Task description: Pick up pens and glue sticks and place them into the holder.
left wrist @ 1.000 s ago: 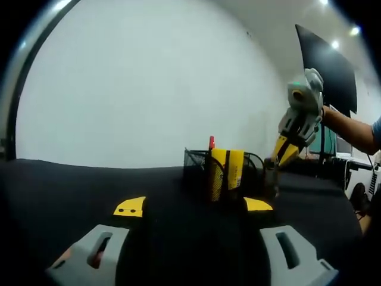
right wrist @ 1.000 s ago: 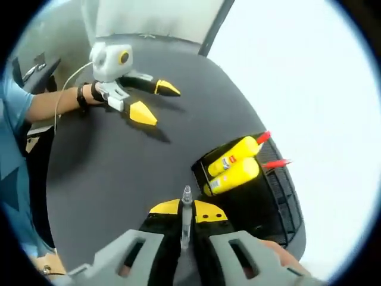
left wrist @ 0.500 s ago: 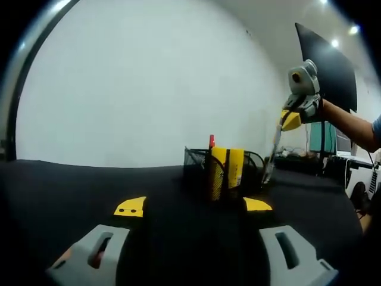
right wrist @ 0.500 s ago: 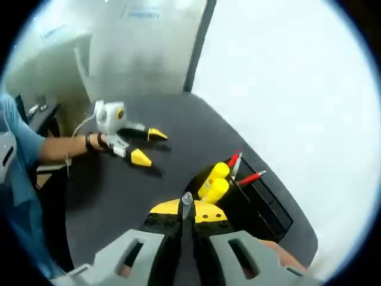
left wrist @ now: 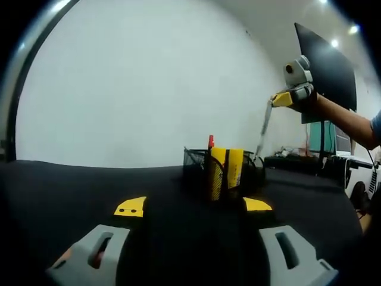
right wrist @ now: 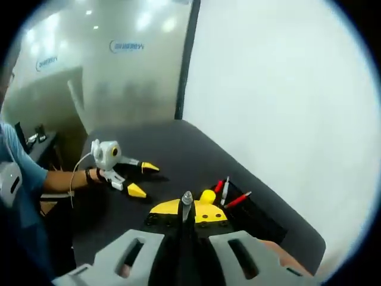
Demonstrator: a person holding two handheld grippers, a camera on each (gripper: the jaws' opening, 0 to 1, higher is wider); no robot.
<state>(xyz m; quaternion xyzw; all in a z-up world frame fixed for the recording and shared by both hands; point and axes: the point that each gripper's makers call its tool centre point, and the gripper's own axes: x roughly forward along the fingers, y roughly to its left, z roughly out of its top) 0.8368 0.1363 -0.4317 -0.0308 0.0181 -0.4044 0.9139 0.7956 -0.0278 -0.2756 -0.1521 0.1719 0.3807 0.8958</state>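
Note:
A black mesh holder (left wrist: 196,165) stands on the black table (left wrist: 71,185), with two yellow glue sticks (left wrist: 226,168) and a red pen (left wrist: 211,142) in it. My left gripper (left wrist: 193,205) rests low on the table in front of it, open, nothing between its jaws. My right gripper (left wrist: 280,99) hangs high at the right, shut on a grey pen (left wrist: 264,126) that points down over the holder's right side. In the right gripper view the pen (right wrist: 187,199) sticks out between my right gripper's (right wrist: 187,211) closed yellow tips, above the holder (right wrist: 257,213), glue sticks (right wrist: 207,195) and red pens (right wrist: 237,200). The left gripper (right wrist: 143,179) lies open at the left.
A white wall (left wrist: 137,89) rises behind the table. A dark monitor (left wrist: 330,68) and a cluttered desk (left wrist: 351,164) stand at the right. The person's forearm (left wrist: 351,125) reaches in there. The table edge (right wrist: 297,226) runs close behind the holder.
My right gripper has risen with the grey pen, from beside the holder to well above it, the pen now hanging over the holder. The left gripper has stayed still.

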